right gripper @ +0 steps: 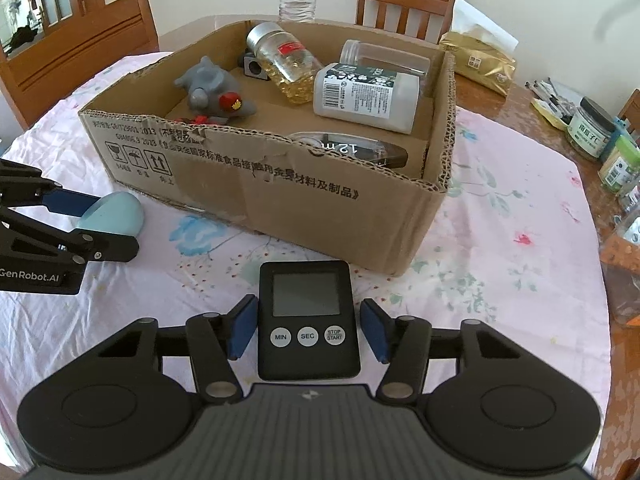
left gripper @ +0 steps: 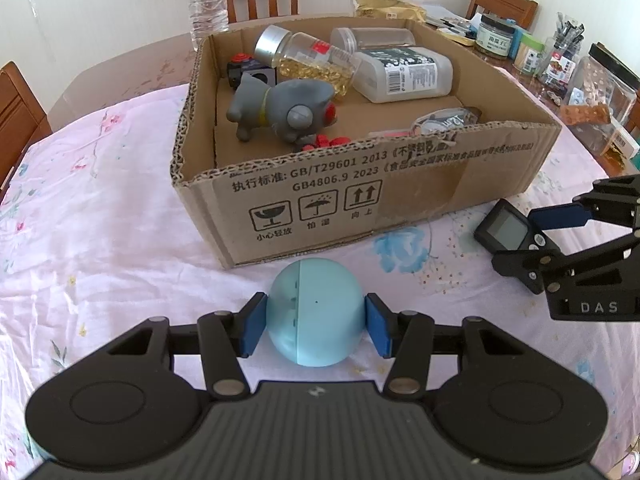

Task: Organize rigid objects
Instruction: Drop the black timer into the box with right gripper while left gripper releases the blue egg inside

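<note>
Plastic timer (right gripper: pixel 308 320) looks light, slick; right gripper (right gripper: pixel 308 330) flanks its sides, pads barely apart. Left gripper (left gripper: pixel 316 326) clamps blue egg (left gripper: pixel 316 312).

Pale blue egg (left gripper: pixel 316 312) and flat black timer (right gripper: pixel 307 316) before cardboard box (right gripper: pixel 320 208)

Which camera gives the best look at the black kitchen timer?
The right wrist view: the timer lies face-up between the right gripper's pads, screen and three buttons plain. The left wrist view shows the timer only at its right edge, small, tilted, partly hidden by that gripper.
</note>
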Tool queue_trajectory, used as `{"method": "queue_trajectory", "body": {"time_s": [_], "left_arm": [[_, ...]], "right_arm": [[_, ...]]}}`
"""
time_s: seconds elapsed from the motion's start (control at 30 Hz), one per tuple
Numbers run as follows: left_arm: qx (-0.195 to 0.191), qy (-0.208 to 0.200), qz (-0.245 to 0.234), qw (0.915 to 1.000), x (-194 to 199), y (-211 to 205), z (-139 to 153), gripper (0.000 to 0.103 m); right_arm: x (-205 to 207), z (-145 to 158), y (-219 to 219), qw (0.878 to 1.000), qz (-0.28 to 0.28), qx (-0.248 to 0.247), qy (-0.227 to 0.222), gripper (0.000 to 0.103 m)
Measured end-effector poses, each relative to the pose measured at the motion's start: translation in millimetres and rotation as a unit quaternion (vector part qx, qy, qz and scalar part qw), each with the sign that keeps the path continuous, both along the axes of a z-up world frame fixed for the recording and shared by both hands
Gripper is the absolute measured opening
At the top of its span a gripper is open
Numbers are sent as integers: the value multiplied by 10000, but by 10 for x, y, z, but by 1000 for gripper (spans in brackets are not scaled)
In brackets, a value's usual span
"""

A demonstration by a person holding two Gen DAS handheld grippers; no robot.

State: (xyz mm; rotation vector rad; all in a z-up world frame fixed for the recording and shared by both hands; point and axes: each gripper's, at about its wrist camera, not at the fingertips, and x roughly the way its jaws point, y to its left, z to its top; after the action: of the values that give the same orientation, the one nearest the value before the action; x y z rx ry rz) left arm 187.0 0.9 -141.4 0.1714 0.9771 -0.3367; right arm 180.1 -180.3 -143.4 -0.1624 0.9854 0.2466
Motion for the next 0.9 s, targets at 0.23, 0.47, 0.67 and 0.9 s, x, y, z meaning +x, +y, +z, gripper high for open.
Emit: {"method": "queue_trajectory", "body": {"time_s": [0.23,0.47,0.67,0.9], "left_arm": [[38,-30,42,10000,22,-25,-8,52],[107,-22,53,9999,42,-51,-6,53],[84,72,-9,9999,45,-47,12,52],[173,39,-321,9993,-18,-57,144,52]], "right_arm": [[-20,6,26,10000,4,-62,-31,57],[2,3,-16,10000,-17,-20,11,61],[-6,21,-2,9999,21,-23,101,57],[-86,120,-18,9997,192,-121,44,57]]}}
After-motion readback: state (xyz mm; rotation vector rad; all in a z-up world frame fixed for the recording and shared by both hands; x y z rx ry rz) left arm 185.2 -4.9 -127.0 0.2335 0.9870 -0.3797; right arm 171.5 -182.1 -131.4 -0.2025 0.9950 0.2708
